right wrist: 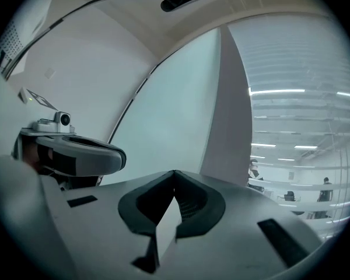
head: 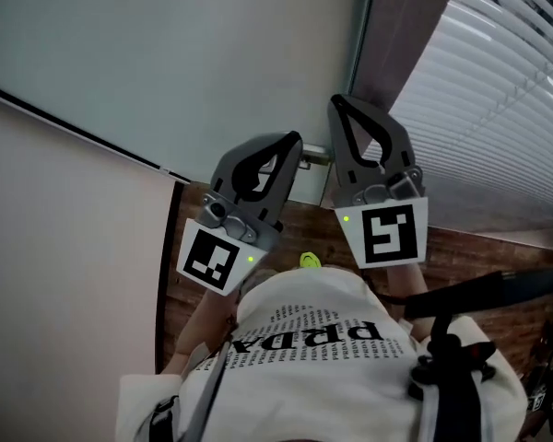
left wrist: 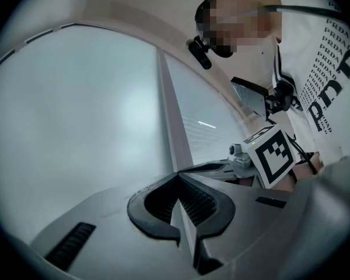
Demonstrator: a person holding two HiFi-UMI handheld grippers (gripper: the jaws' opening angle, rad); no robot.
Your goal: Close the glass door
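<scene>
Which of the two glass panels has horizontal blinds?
The right panel, beyond the grey post: white slats run across it. The left panel is plain frosted glass.

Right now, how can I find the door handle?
Start at the large frosted glass door and follow it to the grey post. The handle is the short bar there, between the left gripper and right gripper: shiny silver, unlike their dark grey.

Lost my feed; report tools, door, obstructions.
Left tool shut, empty. Right tool shut, empty. Both near edge of frosted glass door. Nothing seen blocking.
</scene>
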